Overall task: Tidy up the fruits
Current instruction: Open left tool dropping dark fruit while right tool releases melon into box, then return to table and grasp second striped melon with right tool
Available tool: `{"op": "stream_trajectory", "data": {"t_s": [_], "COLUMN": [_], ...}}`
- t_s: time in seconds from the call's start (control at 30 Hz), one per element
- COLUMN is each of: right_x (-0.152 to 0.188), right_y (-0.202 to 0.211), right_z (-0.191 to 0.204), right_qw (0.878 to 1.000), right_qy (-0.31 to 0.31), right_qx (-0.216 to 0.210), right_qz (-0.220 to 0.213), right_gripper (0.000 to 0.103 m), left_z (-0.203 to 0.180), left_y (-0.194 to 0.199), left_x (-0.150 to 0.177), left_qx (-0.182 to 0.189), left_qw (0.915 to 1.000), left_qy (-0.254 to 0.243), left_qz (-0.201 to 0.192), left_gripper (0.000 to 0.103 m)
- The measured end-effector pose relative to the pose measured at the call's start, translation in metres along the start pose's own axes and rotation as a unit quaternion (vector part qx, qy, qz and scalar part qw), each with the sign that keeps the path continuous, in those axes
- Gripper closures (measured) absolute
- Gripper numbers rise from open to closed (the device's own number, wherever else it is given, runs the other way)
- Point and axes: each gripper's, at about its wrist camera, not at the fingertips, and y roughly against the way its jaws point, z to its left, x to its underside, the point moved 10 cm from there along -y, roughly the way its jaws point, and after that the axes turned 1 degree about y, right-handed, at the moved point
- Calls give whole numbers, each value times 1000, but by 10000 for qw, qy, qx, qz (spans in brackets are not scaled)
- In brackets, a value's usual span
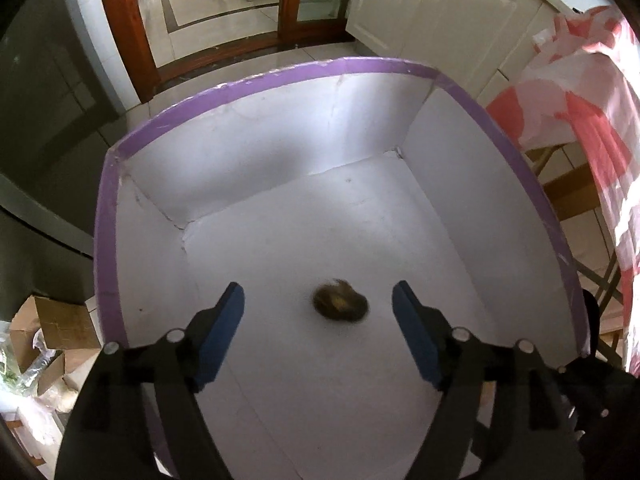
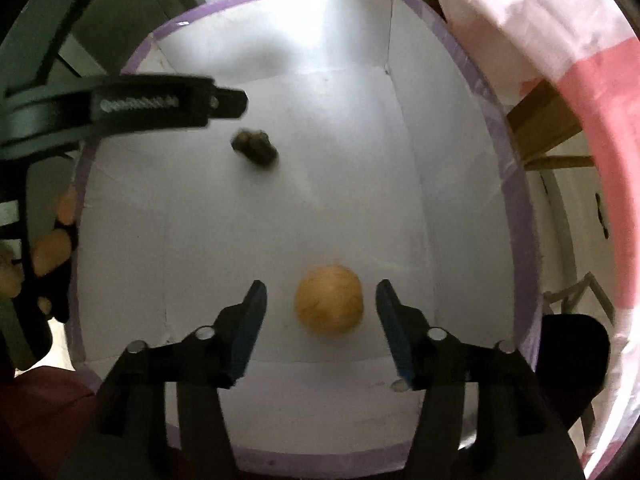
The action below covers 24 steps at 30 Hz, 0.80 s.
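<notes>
Nearest the right wrist camera, the right gripper (image 2: pixel 320 312) points steeply down into the box (image 2: pixel 496 160), its blue fingers (image 2: pixel 250 328) standing apart with clear gaps on either side of the orange fruit (image 2: pixel 329 299). The pads do not press on it; the fruit lies below them on the white floor of the box, slightly blurred, so it may be dropping or rolling.

The left gripper (image 1: pixel 318 320) is in the same state: its fingers (image 1: pixel 224 332) are spread wide, and the small brown fruit (image 1: pixel 340 303) (a kiwi, by its fuzzy look, though blur makes that uncertain) lies free on the box floor between and beyond them, touching neither pad. In the right wrist view this brown fruit (image 2: pixel 255 147) sits farther into the box, well apart from the orange one, with the left gripper's black frame above it.

Beyond the purple-edged walls stands a pink and white cloth (image 1: pixel 580 92) to the right, and past that, white cabinet doors (image 1: pixel 432 8) and a tiled floor.

I judge the step in hand to be the release: both fruits appear delivered into the box. The next move likely calls for lifting both grippers straight up, clear of the walls, without nudging either fruit, then seeking any fruit left outside; none shows here.
</notes>
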Motion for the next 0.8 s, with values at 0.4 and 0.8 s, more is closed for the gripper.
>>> {"op": "stream_trajectory", "data": {"t_s": [0.4, 0.8], "right_x": [12, 82], "right_y": [118, 315], "right_z": [21, -121], "right_qw": [9858, 9123], "right_qy": [580, -961], "right_qx": [52, 1475], "right_qz": [-1573, -3697], "right_gripper": [32, 16], "left_z": [-25, -290], "left_y": [107, 211], "left_x": [-74, -100], "left_qx": [-339, 1337], "left_qw": [9791, 9184], "left_qy": [-97, -2253], "left_qz": [-2001, -2963], "left_gripper": [4, 1]}}
